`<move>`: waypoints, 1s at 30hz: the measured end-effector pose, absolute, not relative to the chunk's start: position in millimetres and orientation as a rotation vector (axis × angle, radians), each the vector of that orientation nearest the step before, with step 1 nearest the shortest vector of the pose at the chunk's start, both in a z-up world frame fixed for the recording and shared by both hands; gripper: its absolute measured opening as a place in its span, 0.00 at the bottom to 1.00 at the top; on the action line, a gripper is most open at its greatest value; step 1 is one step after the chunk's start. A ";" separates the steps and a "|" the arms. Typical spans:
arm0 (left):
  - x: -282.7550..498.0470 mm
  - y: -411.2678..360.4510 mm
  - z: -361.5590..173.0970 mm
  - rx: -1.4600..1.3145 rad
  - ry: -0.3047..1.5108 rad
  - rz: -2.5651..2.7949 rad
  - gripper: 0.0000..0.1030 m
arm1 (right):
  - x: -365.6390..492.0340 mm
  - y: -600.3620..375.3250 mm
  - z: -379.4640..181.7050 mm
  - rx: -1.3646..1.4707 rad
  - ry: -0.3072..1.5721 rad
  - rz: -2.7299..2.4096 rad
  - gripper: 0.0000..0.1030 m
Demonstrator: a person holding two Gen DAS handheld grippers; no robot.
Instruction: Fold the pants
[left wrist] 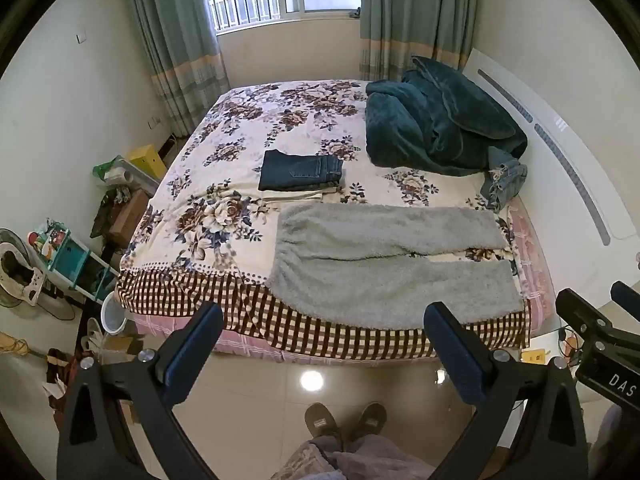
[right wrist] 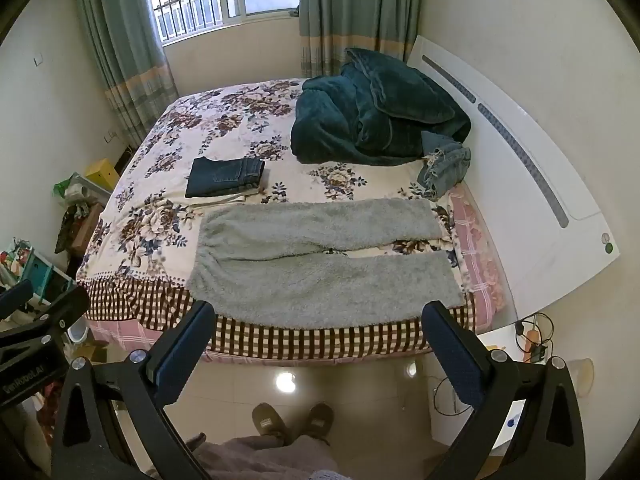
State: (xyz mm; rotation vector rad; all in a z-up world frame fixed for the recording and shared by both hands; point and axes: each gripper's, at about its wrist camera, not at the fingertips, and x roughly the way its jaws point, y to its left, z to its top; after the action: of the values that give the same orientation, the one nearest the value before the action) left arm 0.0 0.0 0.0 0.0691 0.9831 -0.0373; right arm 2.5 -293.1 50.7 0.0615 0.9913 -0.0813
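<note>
Grey fleece pants [left wrist: 384, 264] lie spread flat along the near edge of the bed [left wrist: 224, 304], waistband to the left, both legs pointing right; they also show in the right wrist view [right wrist: 320, 264]. My left gripper [left wrist: 324, 312] is open and empty, held in the air in front of the bed's near edge. My right gripper [right wrist: 320, 312] is open and empty too, beside the left one and just short of the pants' near leg. The right gripper also shows at the right edge of the left wrist view [left wrist: 592, 320].
Folded dark jeans [left wrist: 300, 170] rest on a folded cream garment mid-bed. A teal blanket [left wrist: 436, 128] and crumpled light jeans [left wrist: 504, 182] lie at the far right by the white headboard [left wrist: 560, 152]. Shelves and clutter [left wrist: 68, 256] stand left. My slippered feet [left wrist: 344, 420] stand on the tiled floor.
</note>
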 end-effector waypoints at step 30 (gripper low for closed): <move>5.3 -9.2 4.5 0.055 0.974 -0.046 1.00 | 8.2 -284.1 63.0 0.042 0.995 -0.060 1.00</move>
State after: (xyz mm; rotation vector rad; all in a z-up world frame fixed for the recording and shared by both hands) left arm 5.3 -9.2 4.5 0.0548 0.9736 -0.0462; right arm 8.2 -284.1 63.0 0.0417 0.9949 -0.0603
